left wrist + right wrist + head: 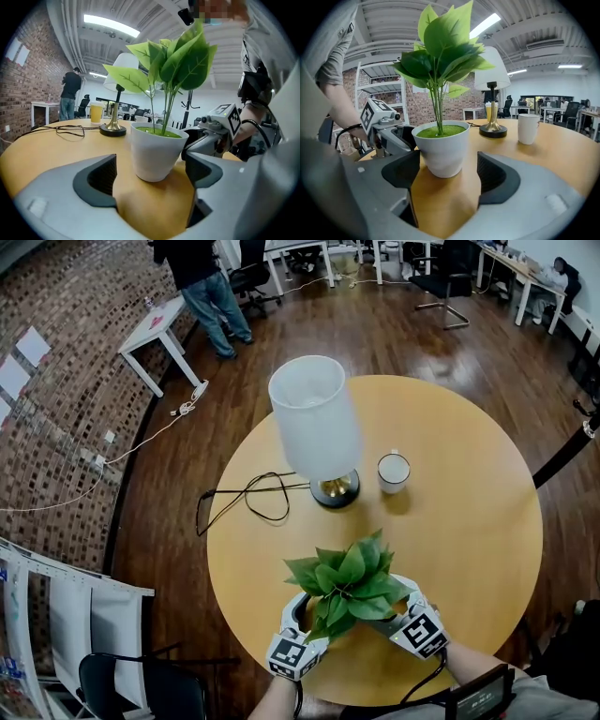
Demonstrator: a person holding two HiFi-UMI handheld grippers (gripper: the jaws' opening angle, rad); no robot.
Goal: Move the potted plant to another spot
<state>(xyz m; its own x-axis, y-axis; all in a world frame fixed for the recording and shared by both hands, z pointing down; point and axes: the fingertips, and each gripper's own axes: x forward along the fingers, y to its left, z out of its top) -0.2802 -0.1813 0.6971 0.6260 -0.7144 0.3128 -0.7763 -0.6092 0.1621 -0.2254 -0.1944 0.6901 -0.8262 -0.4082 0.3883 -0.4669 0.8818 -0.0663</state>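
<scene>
If you start with the head view, the potted plant (349,585) sits on the round wooden bench (469,521), close to the edge nearest the camera. The left tool (302,610) and right tool (398,606) come in from either side of it, and the leaves cover most of the pot from above. Further back on the bench there's a lamp (316,423) with a white shade and a brass base, a white cup (394,472) just to its right, and a black cable (246,498) looping off to the left. A person (211,287) stands way off on the dark wood floor.

Left gripper view: the tool's jaws are spread wide and the white pot (154,152) stands on the bench just ahead of the gap. Neither pad presses on it, so nothing's gripped. The right tool (225,126) shows close to the pot's far side; I can't tell if it's touching. The lamp base (113,129) is behind on the left.

Right gripper view: same deal, with the jaws wide apart and the pot (442,147) right at the mouth of the gap, pads clear of it. The left tool (382,124) is over on the pot's other side, while the lamp (492,126) and cup (528,128) sit back to the right.
</scene>
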